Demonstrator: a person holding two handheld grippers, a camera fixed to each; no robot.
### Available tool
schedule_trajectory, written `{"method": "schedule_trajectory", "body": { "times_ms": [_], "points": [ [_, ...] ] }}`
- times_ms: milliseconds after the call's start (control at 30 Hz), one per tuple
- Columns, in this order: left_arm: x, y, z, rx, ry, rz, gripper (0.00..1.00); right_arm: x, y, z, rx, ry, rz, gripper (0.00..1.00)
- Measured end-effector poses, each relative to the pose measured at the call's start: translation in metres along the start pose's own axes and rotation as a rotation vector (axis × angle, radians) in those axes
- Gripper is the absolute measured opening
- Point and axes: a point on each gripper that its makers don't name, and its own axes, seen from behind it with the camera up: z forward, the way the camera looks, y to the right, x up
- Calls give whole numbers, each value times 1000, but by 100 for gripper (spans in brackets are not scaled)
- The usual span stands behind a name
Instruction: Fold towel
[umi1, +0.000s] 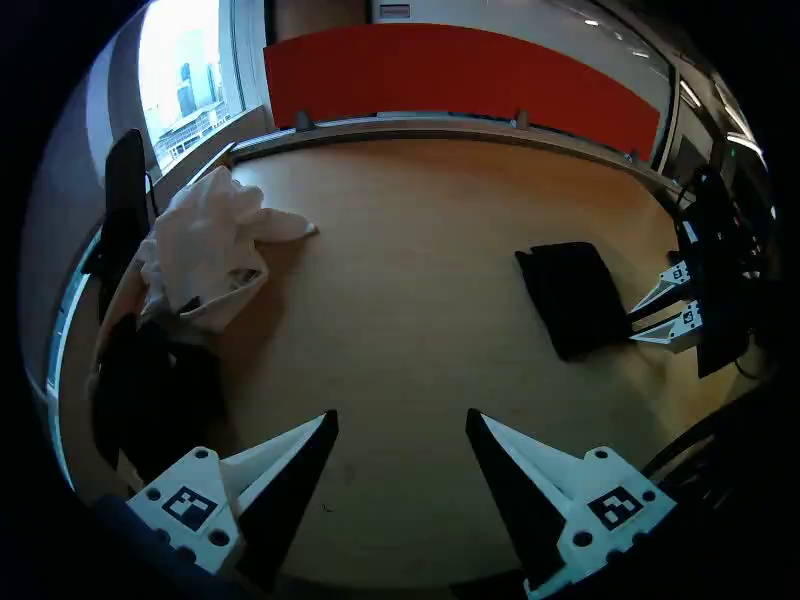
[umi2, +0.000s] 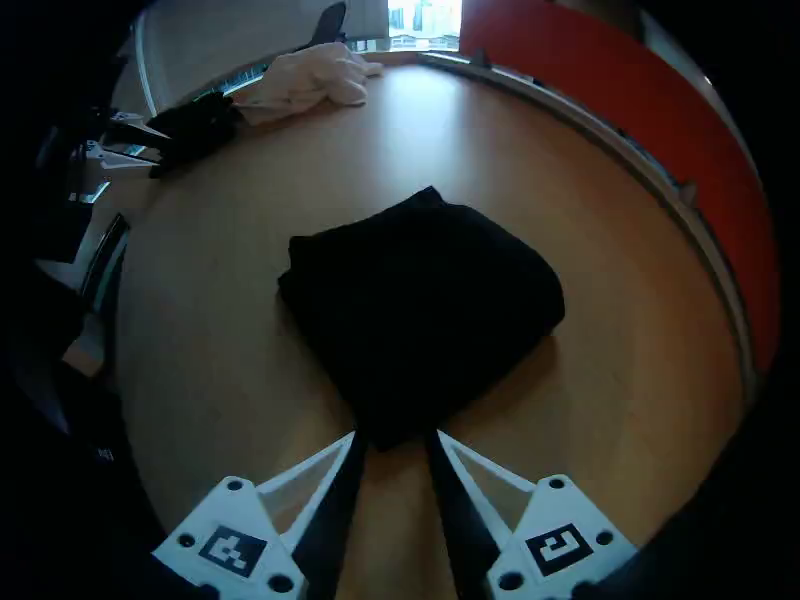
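A folded black towel (umi2: 420, 310) lies on the wooden table (umi2: 620, 330). Its near corner sits between the fingers of my right gripper (umi2: 395, 440), which is closed to a narrow gap and presses on that corner. The left gripper view has the same towel (umi1: 575, 295) at the right, with the right gripper (umi1: 633, 327) at its edge. My left gripper (umi1: 400, 430) hovers open above bare wood (umi1: 420, 300), holding nothing. It also appears far off in the right gripper view, as the left gripper (umi2: 155, 150).
A heap of cream cloths (umi1: 210, 250) and a dark cloth (umi1: 150, 390) lie at the table's left end, in front of a black chair (umi1: 125, 200). A red partition (umi1: 460, 75) runs along the table's far edge. Dark equipment (umi1: 720, 270) stands at the right.
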Motion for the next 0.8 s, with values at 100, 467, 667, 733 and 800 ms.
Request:
{"method": "schedule_trajectory", "body": {
  "times_ms": [100,467,667,733,800],
  "points": [
    [-1,0,0,1,0,-1,95,-2,-1,0,1,0,8,28],
    [-2,1,0,-4,-1,4,95,1,1,-3,-21,21,13,7],
    [-3,2,1,-11,-1,6,95,10,1,-11,-28,35,20,7],
    [-3,2,2,-14,0,7,95,17,2,-16,-30,48,24,7],
    [-2,2,3,-17,2,9,95,26,4,-22,-34,65,27,7]
  ]
}}
